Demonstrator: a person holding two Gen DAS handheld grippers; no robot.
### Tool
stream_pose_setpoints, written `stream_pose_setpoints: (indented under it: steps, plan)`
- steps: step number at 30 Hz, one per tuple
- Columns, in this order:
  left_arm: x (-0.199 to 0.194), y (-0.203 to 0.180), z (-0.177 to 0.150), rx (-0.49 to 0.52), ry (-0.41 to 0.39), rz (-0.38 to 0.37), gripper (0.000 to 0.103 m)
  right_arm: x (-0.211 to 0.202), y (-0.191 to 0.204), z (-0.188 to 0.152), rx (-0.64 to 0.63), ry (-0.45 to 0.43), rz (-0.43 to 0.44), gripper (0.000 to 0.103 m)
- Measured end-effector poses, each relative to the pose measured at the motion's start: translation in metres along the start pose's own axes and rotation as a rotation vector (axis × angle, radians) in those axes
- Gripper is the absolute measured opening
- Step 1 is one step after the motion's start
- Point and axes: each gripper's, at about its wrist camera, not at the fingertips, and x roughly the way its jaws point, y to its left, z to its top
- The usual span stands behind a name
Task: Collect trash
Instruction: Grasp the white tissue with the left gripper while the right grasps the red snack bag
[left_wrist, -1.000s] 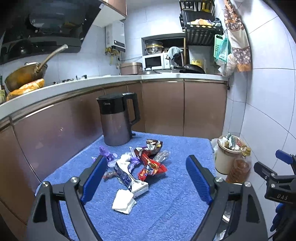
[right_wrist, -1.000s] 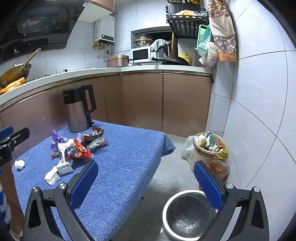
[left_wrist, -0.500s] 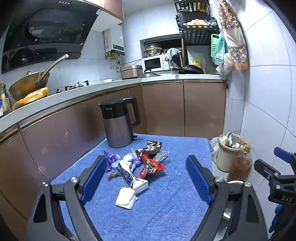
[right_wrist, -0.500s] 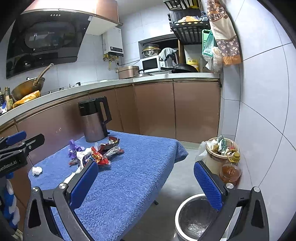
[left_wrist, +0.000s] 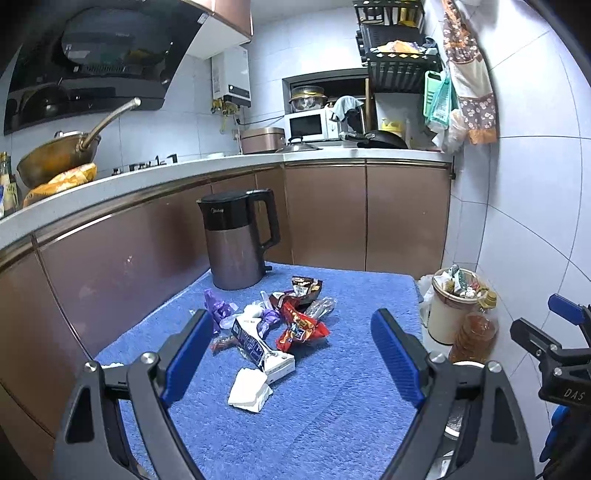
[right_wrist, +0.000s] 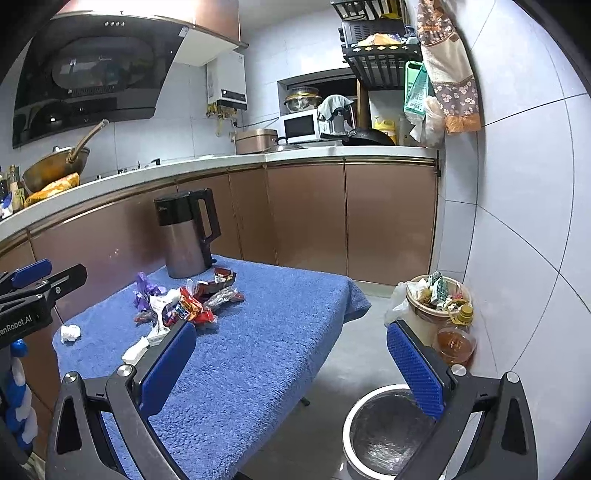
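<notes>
A heap of trash lies on the blue towel-covered table (left_wrist: 332, 413): a red snack wrapper (left_wrist: 301, 326), purple wrappers (left_wrist: 219, 306), a small carton (left_wrist: 260, 347) and a white crumpled tissue (left_wrist: 249, 391). The heap also shows in the right wrist view (right_wrist: 184, 306), with a stray white paper ball (right_wrist: 70, 332) near the table's left edge. My left gripper (left_wrist: 291, 354) is open and empty, above the near side of the heap. My right gripper (right_wrist: 291, 369) is open and empty, off the table's right side, above a steel-rimmed bin (right_wrist: 384, 432) on the floor.
A dark electric kettle (left_wrist: 236, 243) stands at the table's far edge behind the heap. A full cream-coloured waste bucket (right_wrist: 436, 306) and an oil bottle (right_wrist: 456, 339) stand by the tiled wall. Brown kitchen cabinets (left_wrist: 365, 214) run behind.
Both grippers have risen and tilted up, so more of the wall and hood shows. The right view swung left toward the table. Both stay open; the trash has not moved.
</notes>
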Motion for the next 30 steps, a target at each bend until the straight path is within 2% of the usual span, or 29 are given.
stream_pose_setpoints:
  steps: [8, 15, 19, 21, 26, 30]
  plan:
    - [0.033, 0.043, -0.015, -0.043, 0.057, 0.036, 0.087, 0.036, 0.004, 0.009, -0.058, 0.074, 0.014, 0.103]
    - [0.067, 0.091, -0.046, -0.08, 0.173, 0.037, 0.086, 0.089, 0.032, 0.014, -0.115, 0.169, 0.121, 0.101]
    - [0.086, 0.107, -0.062, -0.119, 0.24, -0.034, 0.085, 0.122, 0.056, 0.014, -0.145, 0.23, 0.226, 0.087]
    - [0.095, 0.108, -0.066, -0.121, 0.256, -0.081, 0.085, 0.142, 0.071, 0.015, -0.162, 0.265, 0.275, 0.076]
    - [0.119, 0.099, -0.076, -0.095, 0.296, -0.162, 0.076, 0.176, 0.095, 0.013, -0.19, 0.318, 0.348, 0.069]
    - [0.141, 0.091, -0.087, -0.072, 0.35, -0.201, 0.074, 0.199, 0.108, 0.012, -0.207, 0.344, 0.372, 0.068]
